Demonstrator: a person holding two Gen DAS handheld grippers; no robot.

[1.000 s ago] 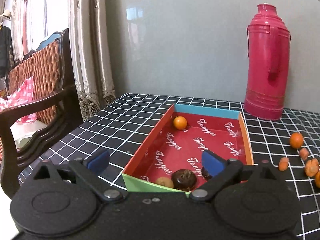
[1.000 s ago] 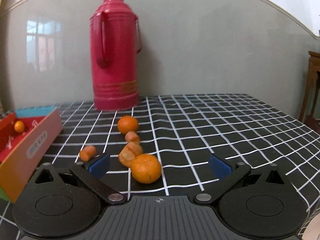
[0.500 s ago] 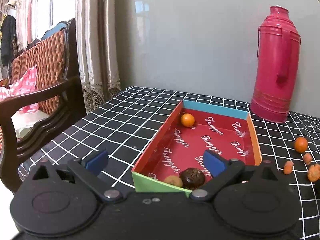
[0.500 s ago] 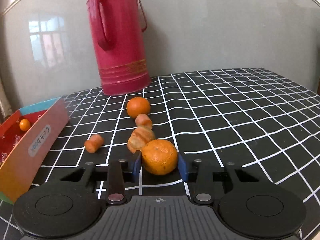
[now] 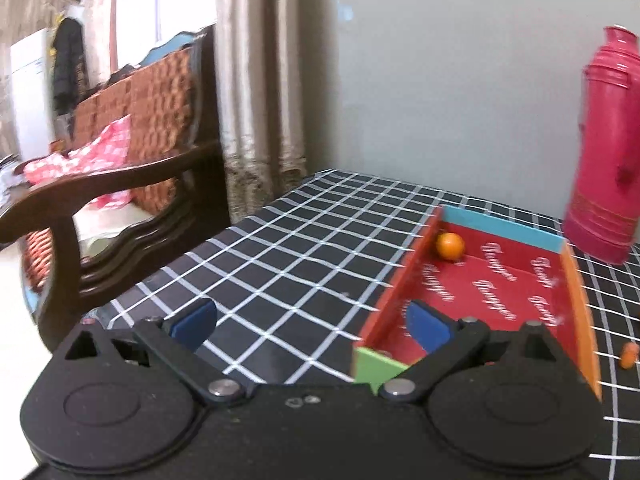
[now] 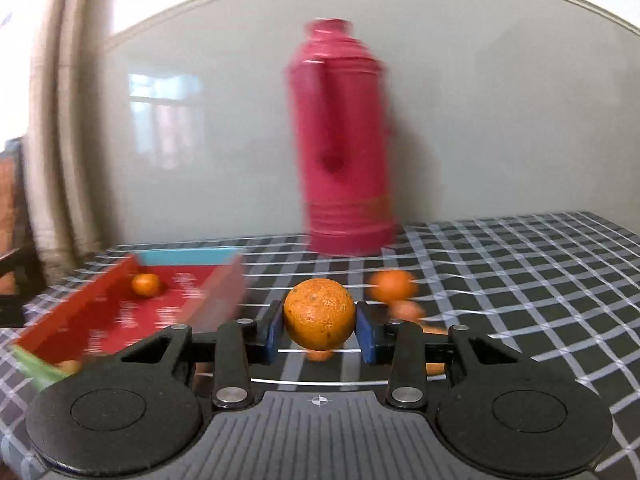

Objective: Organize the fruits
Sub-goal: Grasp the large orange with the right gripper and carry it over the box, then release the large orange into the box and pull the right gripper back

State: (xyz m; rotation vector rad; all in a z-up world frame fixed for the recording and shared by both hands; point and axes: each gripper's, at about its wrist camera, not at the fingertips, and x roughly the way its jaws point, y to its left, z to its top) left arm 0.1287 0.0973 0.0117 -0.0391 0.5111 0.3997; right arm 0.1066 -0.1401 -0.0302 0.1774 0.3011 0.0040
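Note:
My right gripper [image 6: 319, 330] is shut on an orange mandarin [image 6: 319, 314] and holds it above the table, right of the red box [image 6: 100, 316]. A small orange fruit [image 6: 146, 284] lies at the far end of that box. More orange fruits [image 6: 392, 286] lie on the cloth behind the held one. In the left wrist view the red box [image 5: 576, 292] with the small orange fruit [image 5: 450, 245] is at right. My left gripper [image 5: 310, 322] is open and empty, its right finger over the box's near left corner.
A tall pink thermos [image 6: 344, 140] stands at the back by the wall, also in the left wrist view [image 5: 608, 148]. A wooden chair [image 5: 116, 184] stands past the table's left edge. One small orange piece [image 5: 629, 354] lies right of the box.
My right gripper has lifted the mandarin off the table and swung left towards the box. My left gripper has shifted left and back; the dark fruits at the box's near end are hidden now.

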